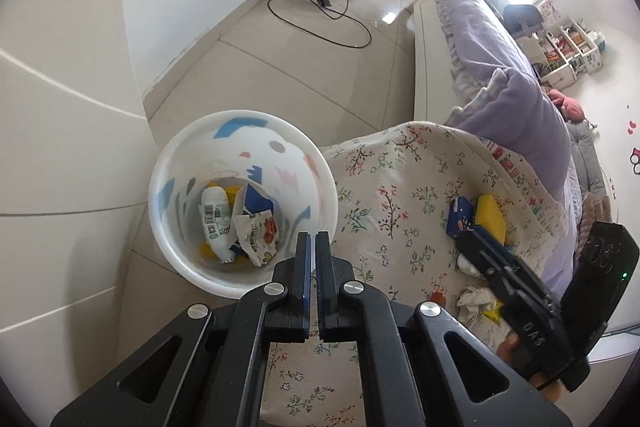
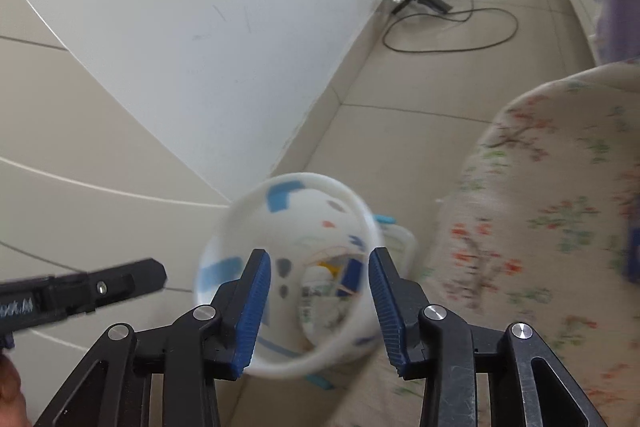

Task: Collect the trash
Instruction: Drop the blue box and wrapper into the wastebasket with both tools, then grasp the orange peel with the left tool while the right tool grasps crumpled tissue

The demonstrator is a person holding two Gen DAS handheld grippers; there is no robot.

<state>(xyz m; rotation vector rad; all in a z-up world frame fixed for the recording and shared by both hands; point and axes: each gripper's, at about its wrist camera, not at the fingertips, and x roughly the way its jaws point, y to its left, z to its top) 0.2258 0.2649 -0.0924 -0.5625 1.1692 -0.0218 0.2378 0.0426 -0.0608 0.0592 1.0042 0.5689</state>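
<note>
Left wrist view: the left gripper [image 1: 312,239], jaws pressed together on nothing, hangs at the near rim of the round white plastic waste bin with blue and pink markings [image 1: 168,227], which stands on the tiled floor at lower left of centre, touching or just beside the floral-print cloth-covered surface [image 1: 400,187]. The bin already contains a white bottle with a barcode label [image 1: 214,215], a crumpled printed wrapper [image 1: 258,233] and blue and yellow scraps. Uncollected trash lies on the floral cloth at right: a blue carton [image 1: 460,217], a yellow packet [image 1: 490,217] and a crumpled white paper wad [image 1: 474,301], all near the right gripper [image 1: 472,243].

Right wrist view (motion-blurred): the right gripper's jaws are spread wide and empty, framing the bin mouth at lower centre.

The step in hand is probably the next pick-up. To do it well, bring the spread jaws squarely over one item, pinch its bulk and not the cloth, then release above the bin's centre.
</note>
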